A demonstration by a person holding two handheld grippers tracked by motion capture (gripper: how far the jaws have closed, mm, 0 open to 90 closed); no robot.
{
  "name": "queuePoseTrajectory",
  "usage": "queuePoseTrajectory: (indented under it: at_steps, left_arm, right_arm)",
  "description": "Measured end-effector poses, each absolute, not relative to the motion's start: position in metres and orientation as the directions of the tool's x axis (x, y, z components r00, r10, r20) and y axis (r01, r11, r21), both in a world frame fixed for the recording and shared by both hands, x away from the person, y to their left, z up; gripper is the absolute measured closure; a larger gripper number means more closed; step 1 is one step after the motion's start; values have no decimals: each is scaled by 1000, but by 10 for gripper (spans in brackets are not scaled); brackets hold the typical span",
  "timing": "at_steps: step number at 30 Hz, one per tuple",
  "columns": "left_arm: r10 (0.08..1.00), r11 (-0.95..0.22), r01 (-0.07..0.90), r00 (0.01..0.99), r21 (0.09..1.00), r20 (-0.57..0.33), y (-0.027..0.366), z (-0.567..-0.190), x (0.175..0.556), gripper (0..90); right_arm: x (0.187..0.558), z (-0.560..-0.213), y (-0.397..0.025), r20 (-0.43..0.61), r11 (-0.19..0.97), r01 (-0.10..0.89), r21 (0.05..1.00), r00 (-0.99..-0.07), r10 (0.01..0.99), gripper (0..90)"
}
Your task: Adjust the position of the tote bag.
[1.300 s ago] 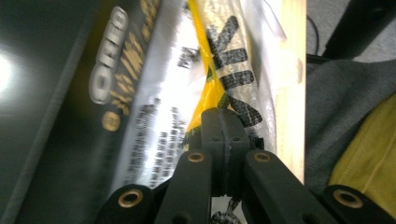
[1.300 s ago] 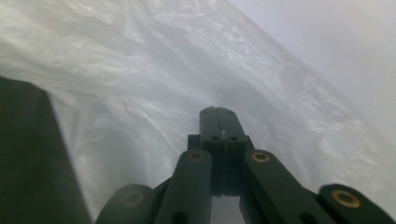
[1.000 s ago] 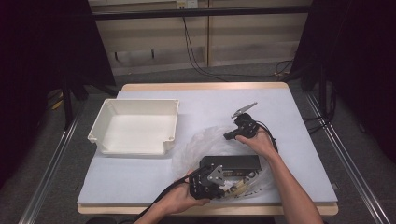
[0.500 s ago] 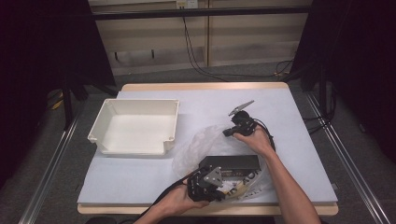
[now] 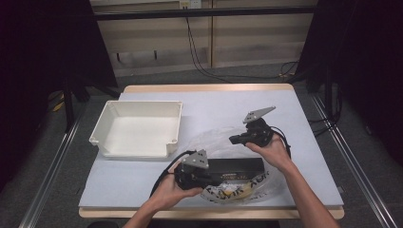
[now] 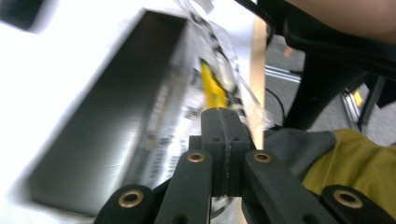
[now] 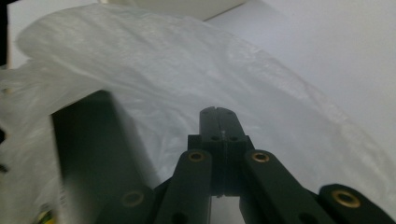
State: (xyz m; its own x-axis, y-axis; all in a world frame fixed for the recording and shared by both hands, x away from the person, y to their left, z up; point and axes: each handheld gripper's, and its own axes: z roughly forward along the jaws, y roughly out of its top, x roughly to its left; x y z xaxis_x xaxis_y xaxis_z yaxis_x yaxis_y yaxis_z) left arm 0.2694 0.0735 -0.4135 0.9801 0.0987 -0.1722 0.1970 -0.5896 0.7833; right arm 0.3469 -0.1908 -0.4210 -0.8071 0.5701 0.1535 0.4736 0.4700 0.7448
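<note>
- The black box [image 5: 237, 167] lies near the table's [image 5: 304, 118] front edge, partly inside a clear plastic bag [image 5: 211, 137] with black and yellow print
- The left gripper [image 5: 205, 179] sits at the box's left end, jaws pressed together on the printed bag film
- The right gripper [image 5: 234, 140] is just behind the box, jaws closed on the clear film
- A white tray [image 5: 138, 128] stands apart at the left

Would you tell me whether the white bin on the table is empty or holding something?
Empty: the white bin shows a bare floor in the high view.
</note>
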Motion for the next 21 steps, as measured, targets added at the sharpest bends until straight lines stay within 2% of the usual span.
queuePoseTrajectory:
  at_steps: [4, 9, 13, 18, 21]
  left_arm:
    - [178, -543, 231, 971, 808, -158, 85, -396, 291, 900]
    - [278, -581, 265, 953, 770, -119, 86, -399, 323, 900]
    - [307, -604, 278, 946, 747, -104, 83, -409, 334, 900]
    - [359, -635, 297, 931, 713, -68, 81, -421, 338, 900]
    - [349, -673, 279, 936, 685, -39, 80, -428, 337, 900]
  right_arm:
    - [323, -423, -199, 163, 462, 467, 754, -815, 556, 900]
    - [294, -421, -210, 148, 457, 453, 765, -815, 560, 900]
    - [270, -418, -221, 146, 442, 441, 781, -817, 558, 900]
    - [244, -424, -229, 130, 483, 440, 757, -826, 548, 900]
    - [236, -432, -234, 136, 489, 459, 742, -818, 560, 900]
